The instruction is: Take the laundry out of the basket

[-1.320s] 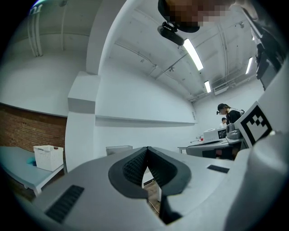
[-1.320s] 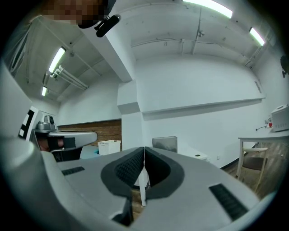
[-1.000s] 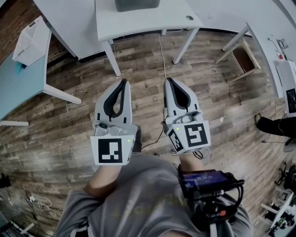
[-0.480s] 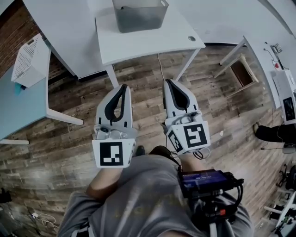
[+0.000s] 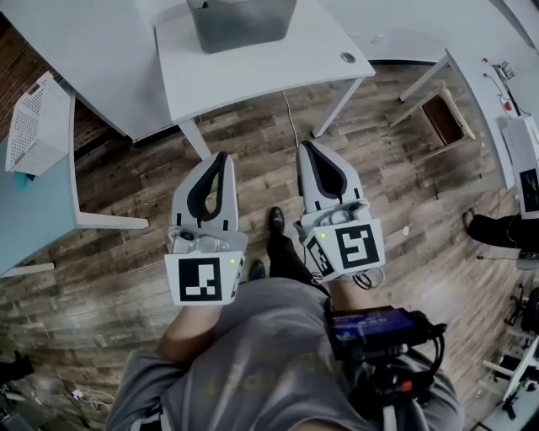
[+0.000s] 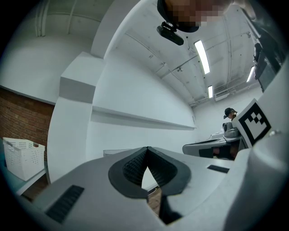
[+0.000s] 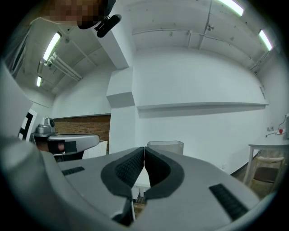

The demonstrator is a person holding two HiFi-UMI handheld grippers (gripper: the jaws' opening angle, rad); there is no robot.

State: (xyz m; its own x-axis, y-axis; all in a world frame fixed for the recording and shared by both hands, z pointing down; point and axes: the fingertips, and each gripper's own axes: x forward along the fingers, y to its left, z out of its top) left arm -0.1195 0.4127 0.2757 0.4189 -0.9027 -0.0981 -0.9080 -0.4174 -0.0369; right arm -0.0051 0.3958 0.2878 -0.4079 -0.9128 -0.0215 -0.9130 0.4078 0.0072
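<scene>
Basket (image 5: 242, 21), grey and open-topped, stood on the white table (image 5: 253, 80), set back from its near edge. The frame cut off its far part, and its contents could not be seen.

Left gripper (image 5: 221, 156): jaws closed, pads meeting at the tips, nothing between them. Right gripper (image 5: 305, 146): the same, closed and empty. Both were held level and side by side, apart from each other. Both pointed toward the table and stopped short of its near edge, over the wooden floor (image 5: 404, 185).

A shoe (image 5: 276, 219) of the person showed on the floor between the two grippers. Floor between the grippers and the table was open, crossed only by a thin cable (image 5: 290, 109) running out from under the table. The table's two near legs (image 5: 195, 139) splayed outward below its near corners.

The basket's long axis ran across the view, parallel to the table's near edge, with a long wall facing the grippers and the opening upward. Bare tabletop lay on either side of it and in front of it.

Left of the table, a white perforated basket (image 5: 38, 126) sat on a teal surface (image 5: 25, 210). Right of the table, a wooden crate (image 5: 442, 118) stood under another white table.
</scene>
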